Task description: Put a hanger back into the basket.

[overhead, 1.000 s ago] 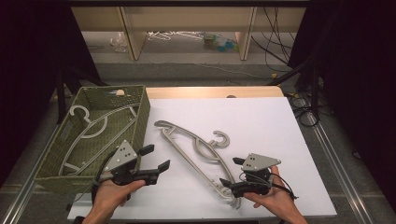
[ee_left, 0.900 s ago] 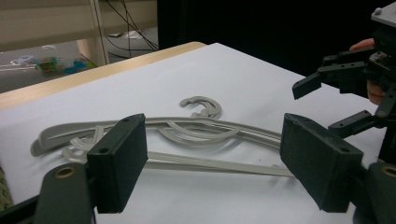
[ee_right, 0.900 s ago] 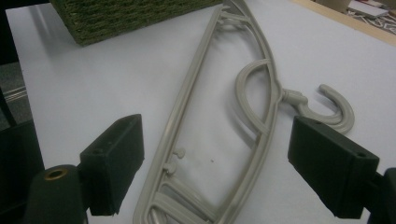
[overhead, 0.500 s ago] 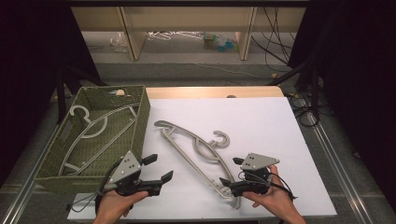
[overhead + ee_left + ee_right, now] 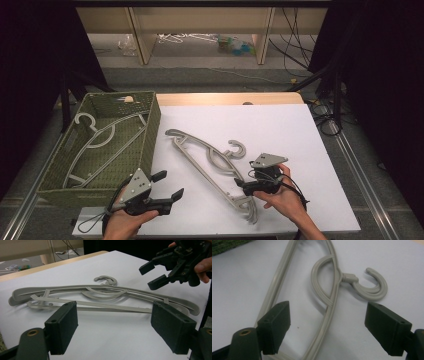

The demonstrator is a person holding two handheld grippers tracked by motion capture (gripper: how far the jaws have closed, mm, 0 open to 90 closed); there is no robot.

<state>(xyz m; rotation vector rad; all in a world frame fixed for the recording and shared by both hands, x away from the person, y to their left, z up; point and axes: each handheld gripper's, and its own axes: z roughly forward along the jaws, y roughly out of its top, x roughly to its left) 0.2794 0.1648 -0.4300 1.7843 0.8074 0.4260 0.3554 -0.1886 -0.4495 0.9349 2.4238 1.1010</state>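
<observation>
One hanger point(image 5: 95, 145) already lies in the basket point(image 5: 150, 130). The other hanger point(image 5: 210, 167) lies on the desk point(image 5: 300, 140), not yet picked up. Left tool point(image 5: 167, 187) and right tool point(image 5: 243, 184) are both wide apart, holding nothing.

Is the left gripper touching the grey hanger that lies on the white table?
Apart. In the left gripper view, the left gripper has open jaws, and bare white table shows between them and the hanger.
</observation>
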